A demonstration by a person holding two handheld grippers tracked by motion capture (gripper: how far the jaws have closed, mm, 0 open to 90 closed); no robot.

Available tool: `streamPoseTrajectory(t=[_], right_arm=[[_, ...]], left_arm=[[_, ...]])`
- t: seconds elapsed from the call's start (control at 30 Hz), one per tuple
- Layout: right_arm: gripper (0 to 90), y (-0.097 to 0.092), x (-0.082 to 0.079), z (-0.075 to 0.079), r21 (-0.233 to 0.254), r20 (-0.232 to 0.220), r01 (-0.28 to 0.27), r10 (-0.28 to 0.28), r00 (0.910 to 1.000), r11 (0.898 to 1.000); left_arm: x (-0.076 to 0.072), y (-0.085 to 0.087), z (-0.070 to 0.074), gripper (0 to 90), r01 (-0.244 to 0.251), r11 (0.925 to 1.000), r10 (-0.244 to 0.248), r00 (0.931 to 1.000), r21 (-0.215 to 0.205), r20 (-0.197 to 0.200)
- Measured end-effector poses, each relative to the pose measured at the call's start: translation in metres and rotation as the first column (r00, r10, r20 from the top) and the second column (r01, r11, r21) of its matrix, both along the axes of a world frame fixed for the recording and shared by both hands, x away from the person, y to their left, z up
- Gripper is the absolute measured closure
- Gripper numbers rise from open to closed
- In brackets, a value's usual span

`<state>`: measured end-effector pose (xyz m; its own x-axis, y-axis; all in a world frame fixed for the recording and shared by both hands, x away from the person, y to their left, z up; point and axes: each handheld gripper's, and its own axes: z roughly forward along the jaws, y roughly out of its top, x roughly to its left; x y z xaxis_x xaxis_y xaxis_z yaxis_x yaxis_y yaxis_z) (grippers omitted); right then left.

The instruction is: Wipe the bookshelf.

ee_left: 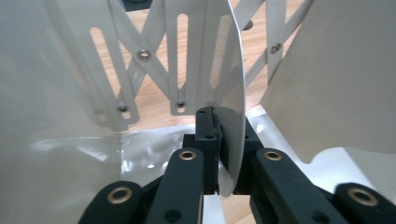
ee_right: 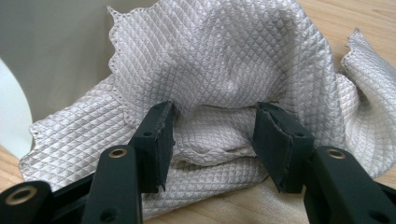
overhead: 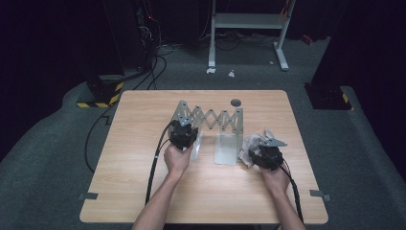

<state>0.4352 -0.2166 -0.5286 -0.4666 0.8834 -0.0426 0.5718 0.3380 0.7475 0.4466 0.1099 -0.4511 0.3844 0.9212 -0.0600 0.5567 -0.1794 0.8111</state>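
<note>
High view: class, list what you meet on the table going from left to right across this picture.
Left hand-held gripper, shut on the left plate of the rack → expanding metal rack with its scissor lattice → rack's right plate → white quilted cloth → right hand-held gripper, its jaws around a fold of that cloth.

**Camera placement**

High view: above near edge of light wooden table (overhead: 143, 191), facing forward and down. Gripper views: low, close along black jaws, onto white metal scissor-lattice rack (ee_left: 177, 70) and quilted white cloth (ee_right: 224, 60); both also seen from above.
</note>
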Motion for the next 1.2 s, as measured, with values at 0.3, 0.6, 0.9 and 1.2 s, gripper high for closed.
streamPoseTrajectory(t=[0.3,0.6,0.9,1.2], right_arm=[[50.5,-0.007,-0.003,0.003,0.049,-0.017,0.001,0.0,0.9999,0.999],[63.1,-0.015,-0.012,0.036,0.146,0.061,-0.046,0.038,0.9974,0.988],[80.6,0.002,0.038,0.06,0.232,-0.036,-0.107,0.118,0.9924,0.967],[82.2,0.028,0.046,0.059,0.214,-0.058,-0.149,0.165,0.9846,0.965]], left_arm=[[-0.003,0.006,-0.001,87.4,0.014,0.9999,-0.014,0.9999,0.007,0.008],[-0.004,0.009,-0.001,87.2,0.023,0.9997,-0.023,0.9997,-0.002,0.006],[-0.004,0.011,-0.001,86.8,0.031,0.9994,-0.031,0.9995,-0.018,0.001],[-0.004,0.013,0.0,86.8,0.038,0.999,-0.038,0.9993,-0.022,0.004]])
